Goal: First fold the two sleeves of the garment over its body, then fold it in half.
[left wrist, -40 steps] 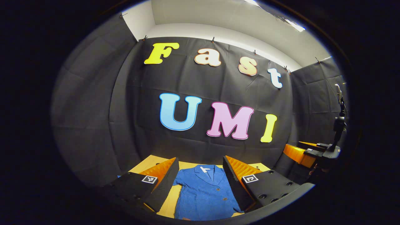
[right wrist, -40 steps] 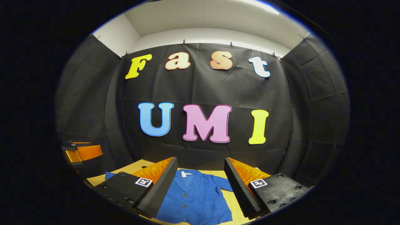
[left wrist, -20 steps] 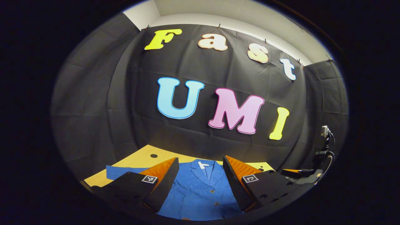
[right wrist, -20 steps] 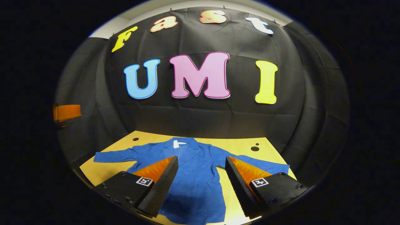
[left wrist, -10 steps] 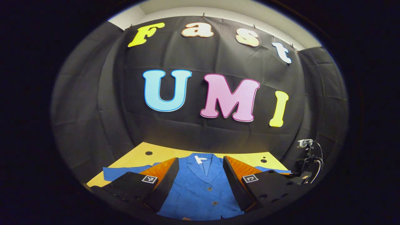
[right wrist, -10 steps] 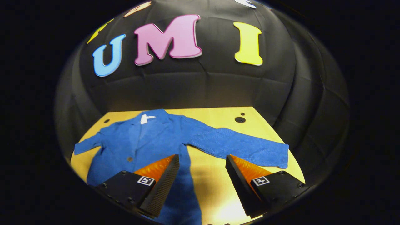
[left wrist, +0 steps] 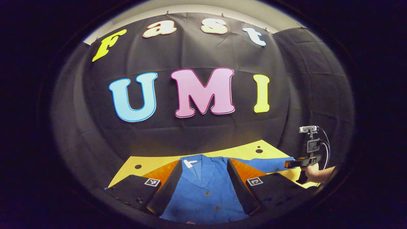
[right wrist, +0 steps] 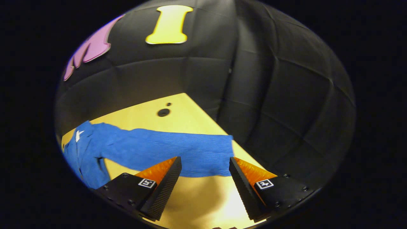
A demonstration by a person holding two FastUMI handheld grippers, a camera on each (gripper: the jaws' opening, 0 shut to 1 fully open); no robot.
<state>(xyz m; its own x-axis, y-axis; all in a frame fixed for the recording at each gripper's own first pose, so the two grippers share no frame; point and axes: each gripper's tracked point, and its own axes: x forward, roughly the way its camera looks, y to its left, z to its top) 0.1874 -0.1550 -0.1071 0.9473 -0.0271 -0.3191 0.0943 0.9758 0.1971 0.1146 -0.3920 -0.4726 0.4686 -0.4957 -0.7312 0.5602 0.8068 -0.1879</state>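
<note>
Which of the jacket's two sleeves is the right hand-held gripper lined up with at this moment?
The sleeve stretched toward the table's right edge; its cuff lies just ahead of the open right hand-held gripper.

Left gripper view rode behind left hand-held gripper (left wrist: 203, 181), faced booth wall across worktop (left wrist: 152, 162). Right gripper view tilted down, nearer the worktop (right wrist: 187, 117). Shared: blue garment (left wrist: 203, 190) (right wrist: 165, 152).

The garment (left wrist: 203, 187) is bright blue with a fine ribbed weave, plain to see along the sleeve (right wrist: 178, 152) in the right gripper view. A small white tag (left wrist: 189, 163) sits at its collar, and its buttons (left wrist: 207, 193) look dark, perhaps brownish, too small to be sure. The surface (right wrist: 190, 117) is warm yellow wood tone with round black holes (right wrist: 163, 112). The booth wall (right wrist: 270, 95) is black cloth.
</note>
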